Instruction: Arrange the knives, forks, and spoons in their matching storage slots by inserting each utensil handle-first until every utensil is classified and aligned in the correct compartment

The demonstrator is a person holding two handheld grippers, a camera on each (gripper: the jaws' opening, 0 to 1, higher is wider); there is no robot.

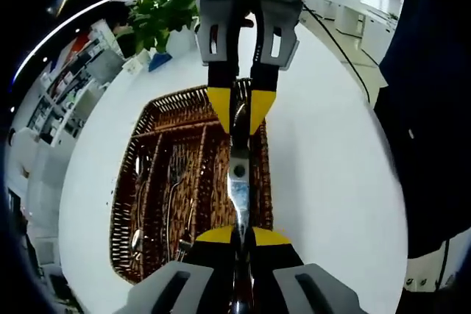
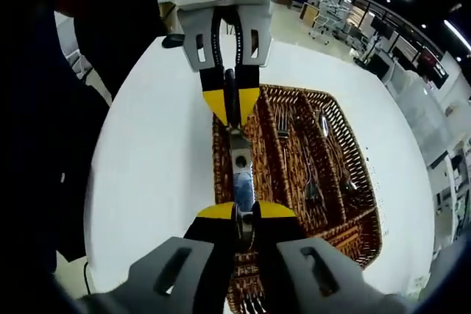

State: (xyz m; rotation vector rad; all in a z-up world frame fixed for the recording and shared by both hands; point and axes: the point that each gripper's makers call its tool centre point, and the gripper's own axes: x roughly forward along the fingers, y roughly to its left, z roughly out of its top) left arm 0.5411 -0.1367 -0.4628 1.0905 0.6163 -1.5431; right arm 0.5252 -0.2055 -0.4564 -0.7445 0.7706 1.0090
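We see the basket [image 1: 147, 145] lying on the surface [image 1: 324, 152], its slots running side by side. In the left gripper view, spoons [image 1: 138, 182] lie in the leftmost slot and forks [image 1: 174, 182] in the next. A knife [image 1: 238, 182] hangs over the rightmost slot — held between the 2 facing hand-held grippers, left [image 1: 237, 234] and right [image 1: 237, 119]. A plant [image 1: 165, 16] stands beyond the basket.
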